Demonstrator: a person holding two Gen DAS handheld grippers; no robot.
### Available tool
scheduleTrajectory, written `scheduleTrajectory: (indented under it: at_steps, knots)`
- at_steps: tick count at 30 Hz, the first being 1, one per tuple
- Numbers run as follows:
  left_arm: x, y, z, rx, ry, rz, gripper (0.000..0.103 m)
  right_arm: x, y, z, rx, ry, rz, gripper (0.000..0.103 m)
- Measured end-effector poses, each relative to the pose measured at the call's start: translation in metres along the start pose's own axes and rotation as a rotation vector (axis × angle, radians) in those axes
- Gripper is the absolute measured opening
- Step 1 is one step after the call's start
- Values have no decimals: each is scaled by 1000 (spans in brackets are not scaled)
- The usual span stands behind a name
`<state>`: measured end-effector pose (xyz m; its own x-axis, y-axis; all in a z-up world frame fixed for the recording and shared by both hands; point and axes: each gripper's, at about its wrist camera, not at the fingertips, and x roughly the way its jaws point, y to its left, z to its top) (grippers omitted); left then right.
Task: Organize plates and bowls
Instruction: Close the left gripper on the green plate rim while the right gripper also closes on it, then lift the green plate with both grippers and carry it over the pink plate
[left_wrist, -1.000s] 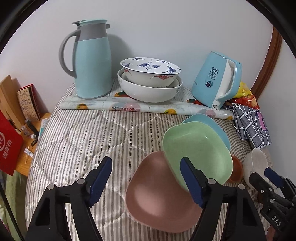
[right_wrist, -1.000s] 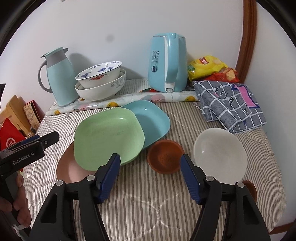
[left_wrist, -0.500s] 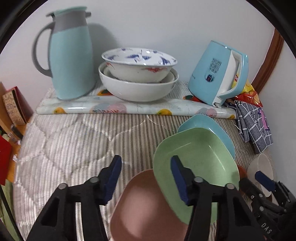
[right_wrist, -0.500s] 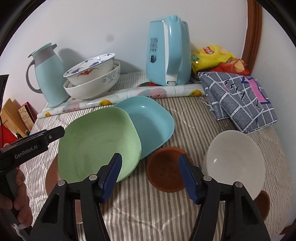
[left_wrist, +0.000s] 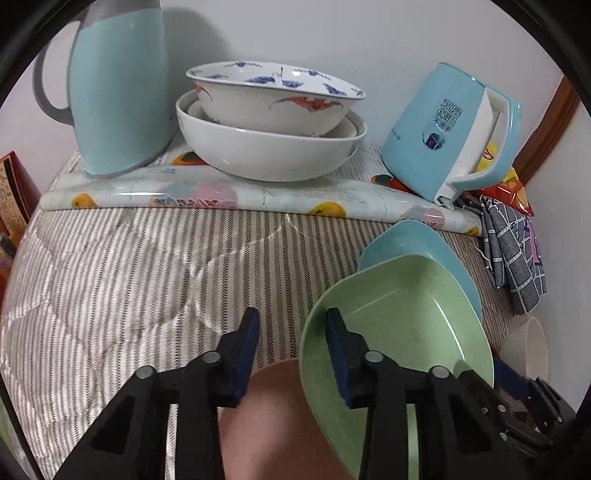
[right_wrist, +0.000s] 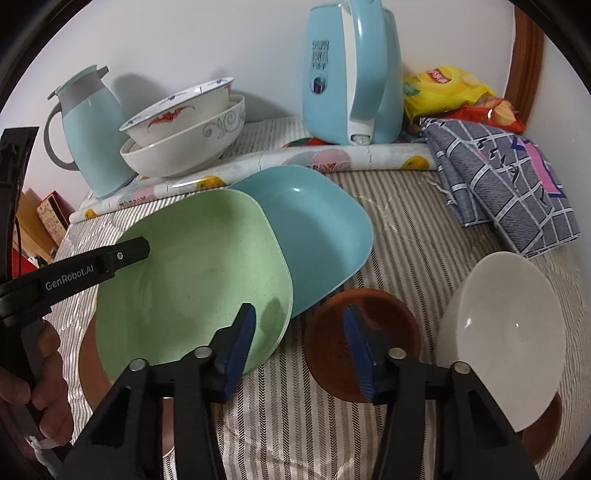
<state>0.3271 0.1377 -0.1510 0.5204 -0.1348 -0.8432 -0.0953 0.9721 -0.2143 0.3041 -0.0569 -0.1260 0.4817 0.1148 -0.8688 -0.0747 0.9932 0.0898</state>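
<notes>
A green plate (right_wrist: 192, 280) lies tilted, its edge on top of a blue plate (right_wrist: 317, 236) and over a pink plate (left_wrist: 273, 424) below it. A small brown dish (right_wrist: 364, 339) sits just beside the blue plate. A white bowl (right_wrist: 506, 332) leans near it. At the back, a painted bowl (left_wrist: 273, 99) sits inside a big white bowl (left_wrist: 269, 151).

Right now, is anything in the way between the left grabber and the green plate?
No, nothing visible is. The left gripper is open and straddles the near rim of the green plate: one finger is over the plate's inside, the other outside, above the striped cloth. Whether they touch the rim is unclear.
</notes>
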Motion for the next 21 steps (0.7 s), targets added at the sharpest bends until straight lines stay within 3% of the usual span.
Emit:
scheduleTrajectory:
  at_steps: [4, 7, 21]
  knots:
    - [2, -3, -1, -3, 3, -60, 14, 3, -2, 0, 16, -6, 32, 32]
    - [-1, -8, -2, 17, -6, -54, 13, 3, 4, 0, 0, -13, 40, 14]
    - [-54, -19, -16, 16, -64, -65, 12, -44, 4, -12, 33, -81, 16, 12]
